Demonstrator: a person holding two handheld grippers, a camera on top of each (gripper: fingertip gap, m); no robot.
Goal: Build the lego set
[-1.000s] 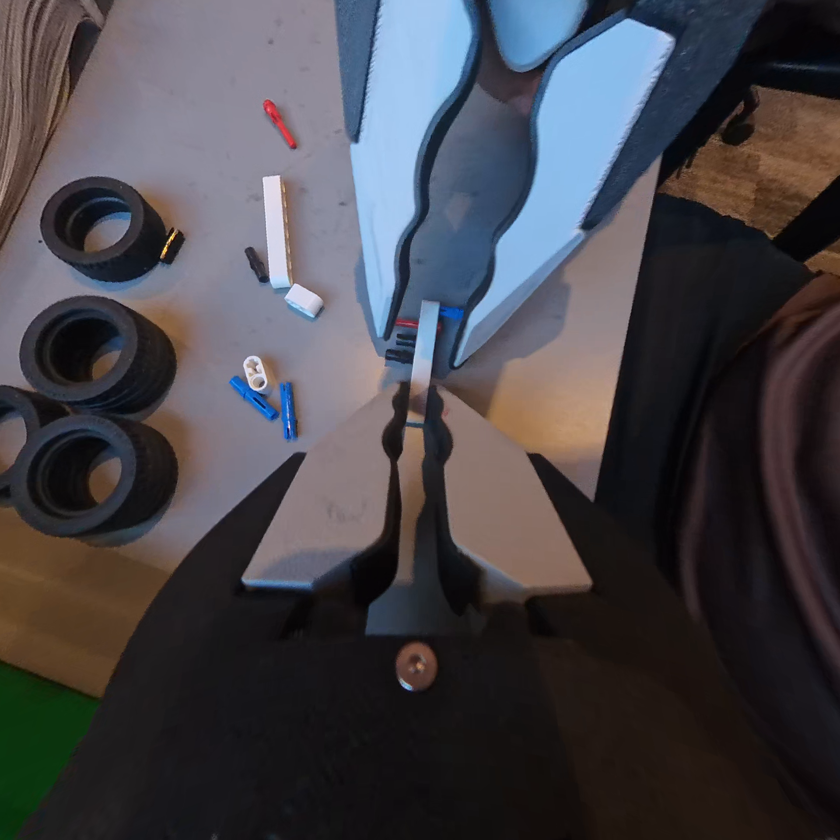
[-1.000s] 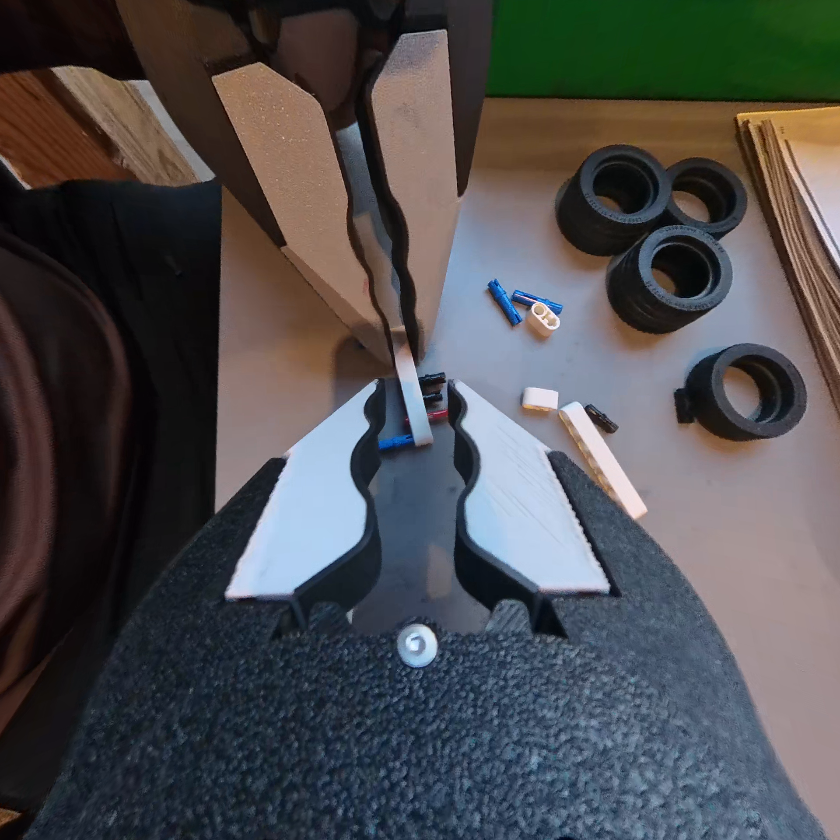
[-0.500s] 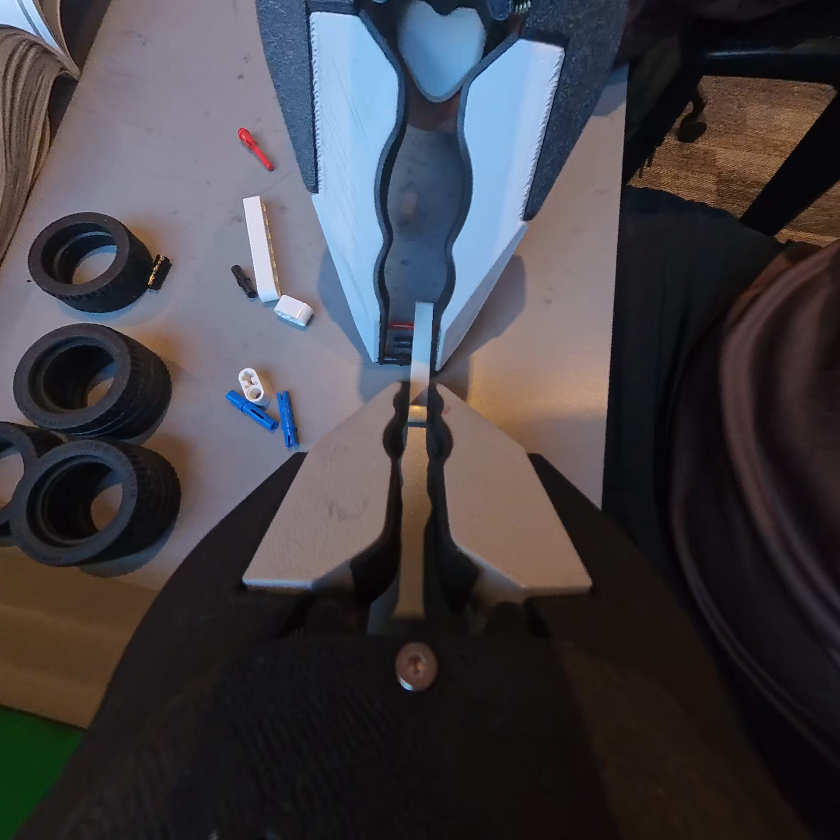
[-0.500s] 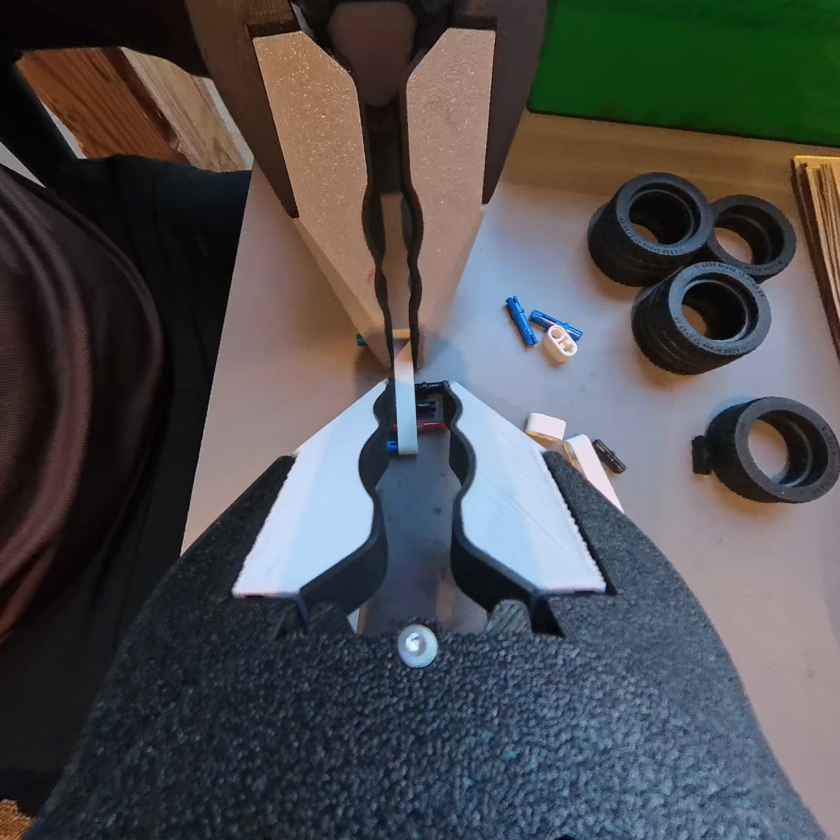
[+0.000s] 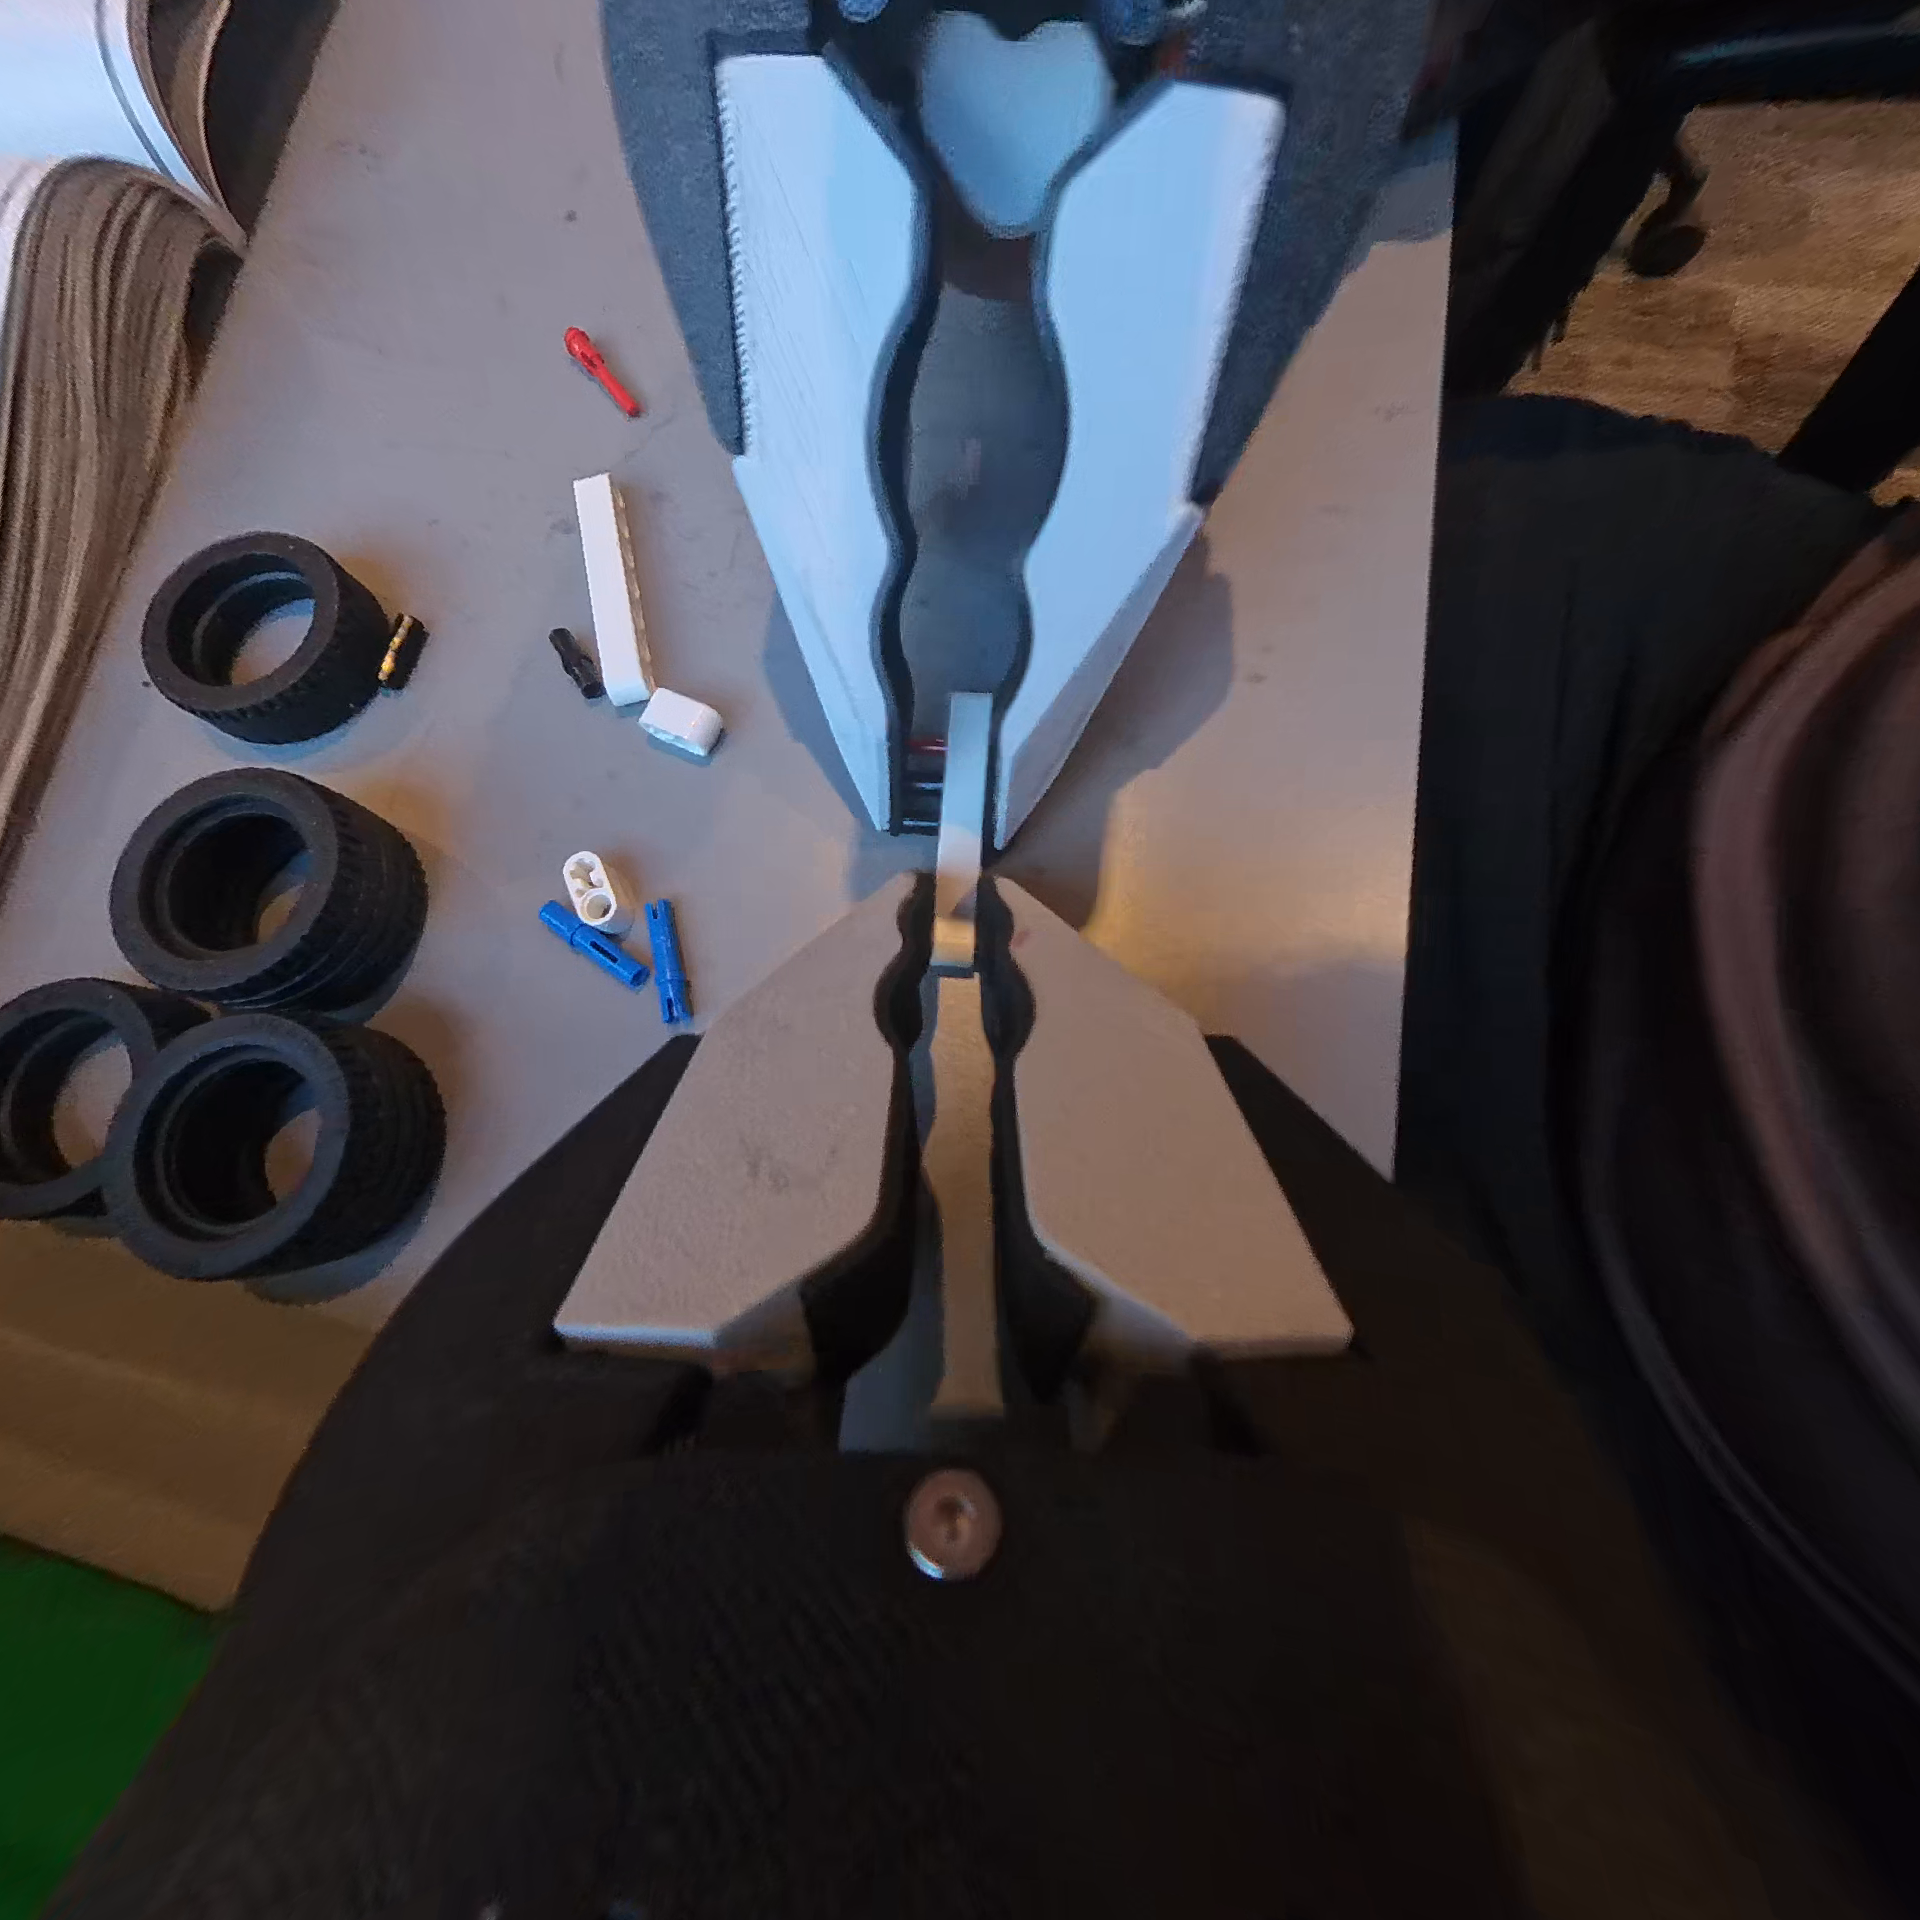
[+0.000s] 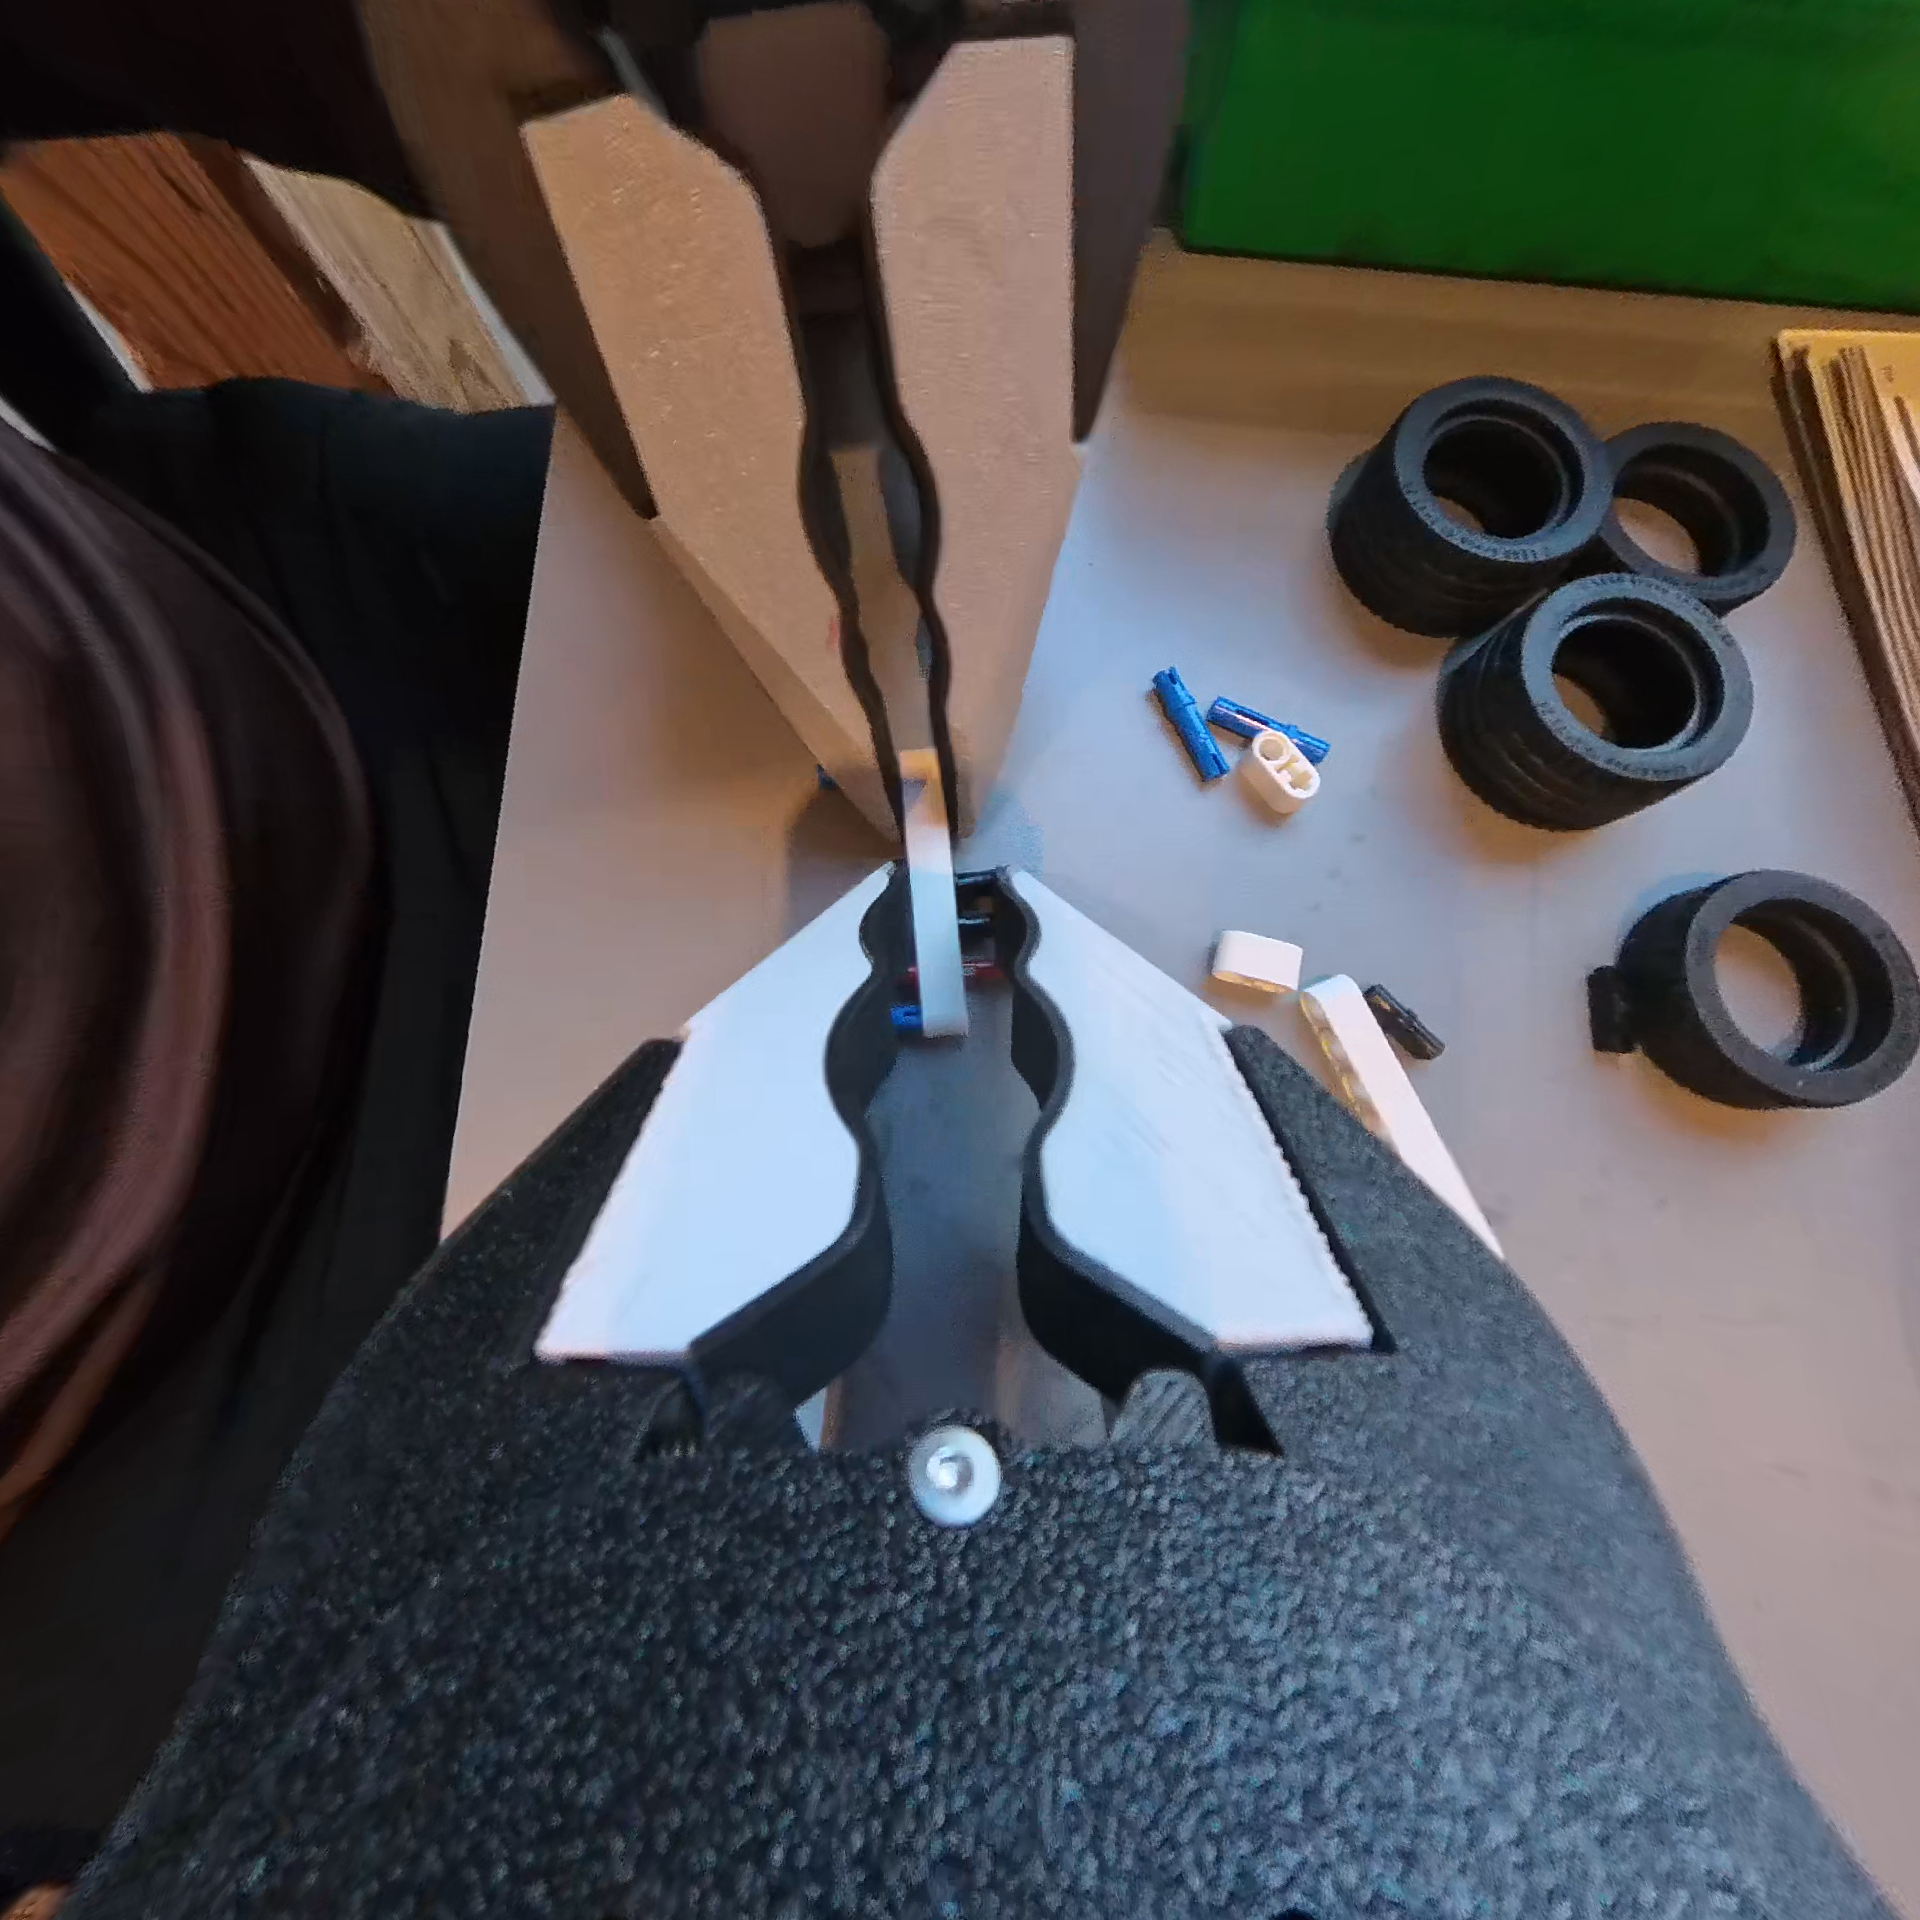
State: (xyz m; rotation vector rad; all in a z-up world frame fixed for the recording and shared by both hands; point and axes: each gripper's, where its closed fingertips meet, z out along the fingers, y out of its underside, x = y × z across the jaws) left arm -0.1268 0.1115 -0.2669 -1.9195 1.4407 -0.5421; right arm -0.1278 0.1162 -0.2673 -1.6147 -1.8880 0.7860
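my right gripper [image 6: 940, 894] has narrowed around the pinned white beam [image 6: 932, 914] – left gripper [image 5: 951, 914] clamps it – pins look nearly pressed home.

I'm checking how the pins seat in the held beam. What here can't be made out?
- Left wrist view: the pins on the white beam are mostly hidden behind the right gripper fingers.
- Right wrist view: the beam's far end sits inside the left gripper.
- Right wrist view: the loose beam is partly hidden.

Matt rubber tyres [image 5: 268, 914], glossy plastic beam [image 6: 935, 935], grainy tool shell [image 6: 935, 1610].
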